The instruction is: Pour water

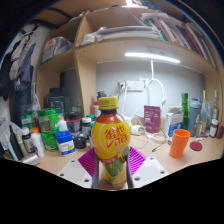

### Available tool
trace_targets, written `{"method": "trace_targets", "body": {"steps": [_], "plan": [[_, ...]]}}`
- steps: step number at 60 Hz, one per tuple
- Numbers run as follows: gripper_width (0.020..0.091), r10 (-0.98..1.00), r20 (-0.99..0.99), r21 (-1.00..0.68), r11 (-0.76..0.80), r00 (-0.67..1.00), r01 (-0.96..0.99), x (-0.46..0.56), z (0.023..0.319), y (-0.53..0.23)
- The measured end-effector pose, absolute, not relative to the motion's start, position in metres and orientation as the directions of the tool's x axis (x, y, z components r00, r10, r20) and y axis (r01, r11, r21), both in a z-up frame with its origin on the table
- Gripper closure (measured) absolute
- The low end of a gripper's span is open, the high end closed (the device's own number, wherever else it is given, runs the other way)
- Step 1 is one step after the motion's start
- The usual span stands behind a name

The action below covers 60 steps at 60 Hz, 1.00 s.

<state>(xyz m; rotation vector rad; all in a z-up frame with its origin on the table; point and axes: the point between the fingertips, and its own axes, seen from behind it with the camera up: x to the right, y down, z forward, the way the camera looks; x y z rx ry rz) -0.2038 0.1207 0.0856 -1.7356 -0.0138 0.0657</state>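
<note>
The gripper (113, 172) held a bottle (112, 140) upright between its fingers, both pink pads (89, 160) pressed on it; orange cap, yellow drink, bright label. An orange cup (179, 142) stood beyond on the table (150, 160).

The gripper (112, 168) shows only its two fingers, each lined on its inner face with a magenta pad (89, 161) — the colour bright and flat. Outside the pads sit pale, whitish-grey finger bodies (72, 172) — angular, widening toward the camera.
</note>
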Motion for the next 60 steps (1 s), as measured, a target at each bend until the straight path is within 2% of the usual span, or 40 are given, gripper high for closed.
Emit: {"method": "trace_targets", "body": {"steps": [8,16,22,26,27,30,38,48,60], "plan": [[0.0709,0.113,-0.089,-0.979,-0.192,0.99,-0.066,-0.213,0.092,0.127],[0.0708,0.158,-0.368,-0.925,-0.162,0.916,-0.344,-0.198,0.152,0.146],[0.0708,0.176,-0.729,-0.684,-0.228,0.662,-0.693,-0.175,0.189,0.163],[0.071,0.124,-0.886,-0.464,-0.284,0.448,-0.839,-0.151,0.192,0.181],[0.0729,0.111,-0.913,-0.408,-0.297,0.393,-0.863,-0.146,0.191,0.185],[0.0713,0.072,-0.97,-0.241,-0.327,0.23,-0.914,-0.132,0.19,0.193],[0.0712,0.021,-0.999,0.033,-0.314,-0.042,-0.949,-0.099,0.185,0.196],[0.0711,0.008,-0.876,0.45,-0.344,-0.482,-0.824,-0.077,0.208,0.193],[0.0711,-0.027,-0.695,0.679,-0.354,-0.718,-0.644,-0.06,0.219,0.192]]}}
